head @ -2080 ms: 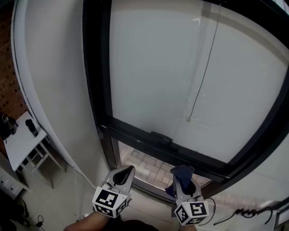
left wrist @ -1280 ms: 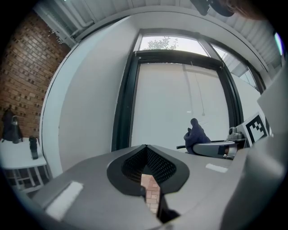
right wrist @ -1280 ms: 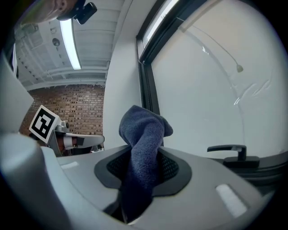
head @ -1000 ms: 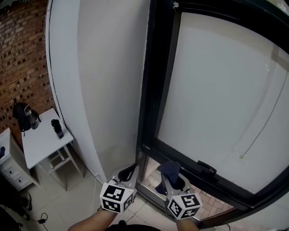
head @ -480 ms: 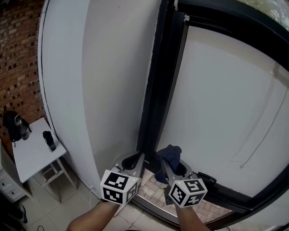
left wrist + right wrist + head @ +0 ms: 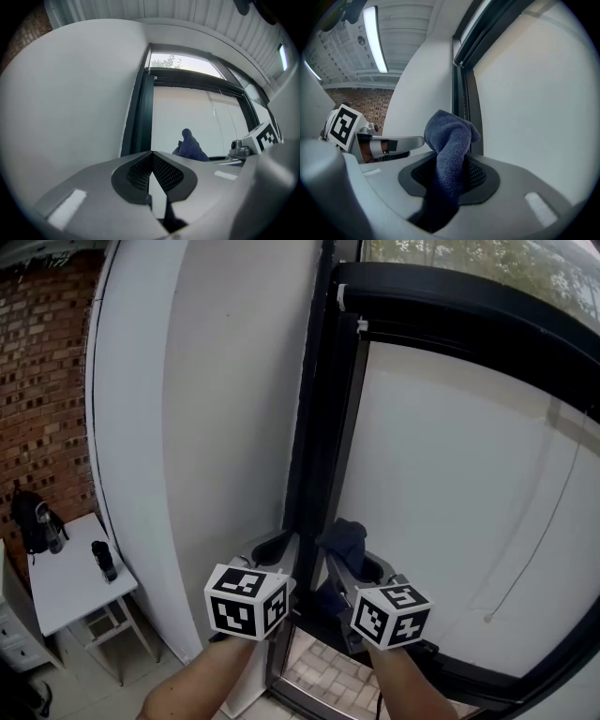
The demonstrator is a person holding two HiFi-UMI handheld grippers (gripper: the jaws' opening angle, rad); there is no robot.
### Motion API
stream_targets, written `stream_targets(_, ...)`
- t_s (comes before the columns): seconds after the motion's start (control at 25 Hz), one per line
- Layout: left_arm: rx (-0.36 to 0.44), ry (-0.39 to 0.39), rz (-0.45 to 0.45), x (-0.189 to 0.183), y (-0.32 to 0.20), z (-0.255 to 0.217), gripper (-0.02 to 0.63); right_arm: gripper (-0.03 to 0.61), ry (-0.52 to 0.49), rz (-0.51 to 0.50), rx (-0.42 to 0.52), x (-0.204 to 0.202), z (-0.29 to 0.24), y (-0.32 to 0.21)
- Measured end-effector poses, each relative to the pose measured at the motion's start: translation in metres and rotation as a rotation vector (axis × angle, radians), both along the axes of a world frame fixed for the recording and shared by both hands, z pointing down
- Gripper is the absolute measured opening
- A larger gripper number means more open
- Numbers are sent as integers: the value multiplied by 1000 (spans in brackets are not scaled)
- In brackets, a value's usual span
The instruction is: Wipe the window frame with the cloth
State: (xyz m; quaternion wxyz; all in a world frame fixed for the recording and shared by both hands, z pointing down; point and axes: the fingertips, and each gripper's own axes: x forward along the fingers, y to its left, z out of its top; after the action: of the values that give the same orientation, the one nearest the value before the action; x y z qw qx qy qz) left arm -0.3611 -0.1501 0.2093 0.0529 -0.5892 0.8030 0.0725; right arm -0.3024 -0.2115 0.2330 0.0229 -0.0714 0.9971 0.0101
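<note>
A dark blue cloth [image 6: 343, 538] [image 6: 449, 140] sticks up from my right gripper [image 6: 345, 557] [image 6: 450, 157], whose jaws are shut on it. It hangs just in front of the black window frame's [image 6: 317, 427] [image 6: 464, 101] upright post, near its lower part; contact cannot be told. My left gripper [image 6: 278, 545] [image 6: 151, 161] is shut with nothing in it, close beside the right one, at the foot of the same post [image 6: 139, 122]. In the left gripper view the cloth [image 6: 190, 146] shows to the right.
A white wall [image 6: 216, 409] lies left of the frame. A pale blind [image 6: 469, 493] with a thin cord [image 6: 534, 540] fills the pane. Down at the left stand a small white table [image 6: 70, 582] with a dark bottle [image 6: 103, 561] and a brick wall [image 6: 42, 381].
The view has swung left and upward from the lower sill to the frame's upright post. Both grippers have risen along it, the cloth still held in the right one.
</note>
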Motion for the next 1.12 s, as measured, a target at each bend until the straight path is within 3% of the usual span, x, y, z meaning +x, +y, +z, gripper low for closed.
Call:
stream_targets(0.2,35,-33,-27,-14,-8,-47,-6,127,-40,-17,62,-16,-56,0)
stream_targets(0.36,97,-6,-41,-23,-9,-82,-6,127,-50,-31,98,-29,-100,-4)
stream_targets(0.52,89,-46,-42,-24,-17,-108,-6,127,-51,-40,126,-37,-139,-10)
stream_targets(0.8,128,-50,-41,-27,-28,-152,-6,127,-63,-25,197,-48,-203,-17)
stream_targets(1.12,168,-95,-23,-23,-36,-222,-6,127,-148,24,317,-51,-293,-13)
